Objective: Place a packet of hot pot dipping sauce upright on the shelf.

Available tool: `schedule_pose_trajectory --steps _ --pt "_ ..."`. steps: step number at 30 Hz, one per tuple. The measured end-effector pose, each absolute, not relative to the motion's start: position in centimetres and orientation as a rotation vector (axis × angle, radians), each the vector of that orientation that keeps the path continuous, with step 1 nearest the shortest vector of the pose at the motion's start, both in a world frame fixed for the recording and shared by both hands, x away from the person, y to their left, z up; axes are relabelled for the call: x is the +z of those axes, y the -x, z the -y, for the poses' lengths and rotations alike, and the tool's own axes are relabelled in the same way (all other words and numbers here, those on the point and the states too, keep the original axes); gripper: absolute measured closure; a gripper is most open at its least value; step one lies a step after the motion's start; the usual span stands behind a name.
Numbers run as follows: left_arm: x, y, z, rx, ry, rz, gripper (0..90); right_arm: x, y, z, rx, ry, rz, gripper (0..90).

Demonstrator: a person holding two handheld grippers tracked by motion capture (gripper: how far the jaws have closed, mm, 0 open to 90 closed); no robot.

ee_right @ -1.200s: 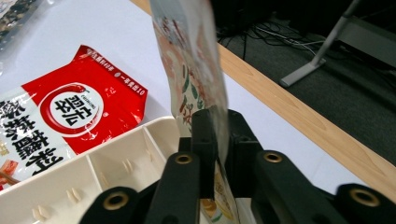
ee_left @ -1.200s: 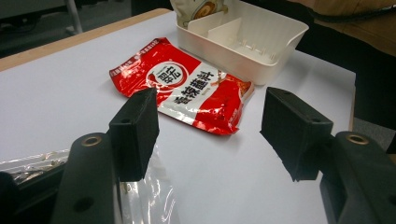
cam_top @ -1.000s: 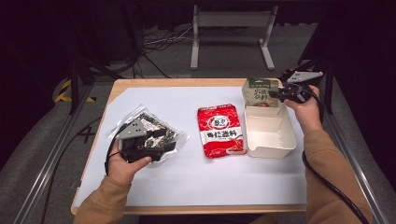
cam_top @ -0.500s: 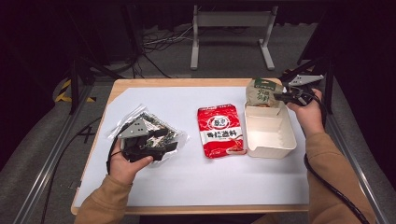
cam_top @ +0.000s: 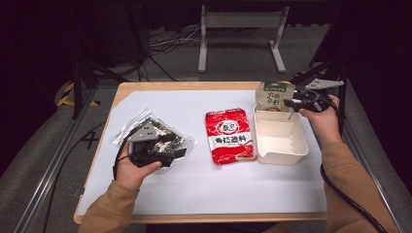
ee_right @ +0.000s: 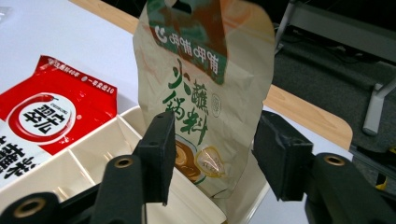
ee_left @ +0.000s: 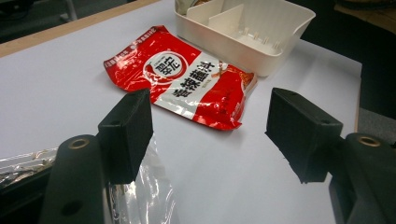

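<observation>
Looks like a lab or recording studio, not a home. Dark room w/ black backdrop all round, light only on the wooden surface (cam_top: 97, 194), which sits under a white sheet (cam_top: 194, 189). Grey carpet floor (cam_top: 43, 165) w/ loose cables (cam_top: 160, 41) trailing behind. Metal frame rails (cam_top: 53, 160) along both sides, yellow-black hazard tape (cam_top: 65, 97) on floor at left, grey metal stand (cam_top: 240, 34) at back. Staged props laid out on the sheet: snack packets, a white tray (cam_top: 282, 155). Handheld gripper rigs w/ cables, cams riding on them.
</observation>
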State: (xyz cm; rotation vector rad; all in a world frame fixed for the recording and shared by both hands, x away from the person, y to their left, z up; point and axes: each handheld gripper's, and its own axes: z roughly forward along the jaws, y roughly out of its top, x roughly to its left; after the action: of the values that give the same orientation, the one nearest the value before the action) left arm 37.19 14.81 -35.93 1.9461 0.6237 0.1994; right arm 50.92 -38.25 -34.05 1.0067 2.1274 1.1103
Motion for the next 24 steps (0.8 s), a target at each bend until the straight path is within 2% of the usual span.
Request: schedule_pose_trajectory --steps 4,11,19,24 --pt "-35.9 -37.5 -14.6 0.198 -1.953 -0.614 31.5 -33.5 -50.1 38.2 1.190 -1.022 -2.094 40.0" --pt "-35.9 -37.9 -14.2 0.200 -1.974 -0.606 30.7 -32.4 -47.8 37.7 1.182 -1.059 -2.068 35.9" --pt "-35.7 -38.1 -13.7 0.197 -1.989 -0.596 29.6 -31.5 -44.6 36.5 1.254 -1.062 -2.066 35.7" --pt "-35.7 -38.1 -13.6 0.190 -2.001 -0.594 32.1 -31.2 -43.1 35.9 1.281 -1.029 -2.096 35.7"
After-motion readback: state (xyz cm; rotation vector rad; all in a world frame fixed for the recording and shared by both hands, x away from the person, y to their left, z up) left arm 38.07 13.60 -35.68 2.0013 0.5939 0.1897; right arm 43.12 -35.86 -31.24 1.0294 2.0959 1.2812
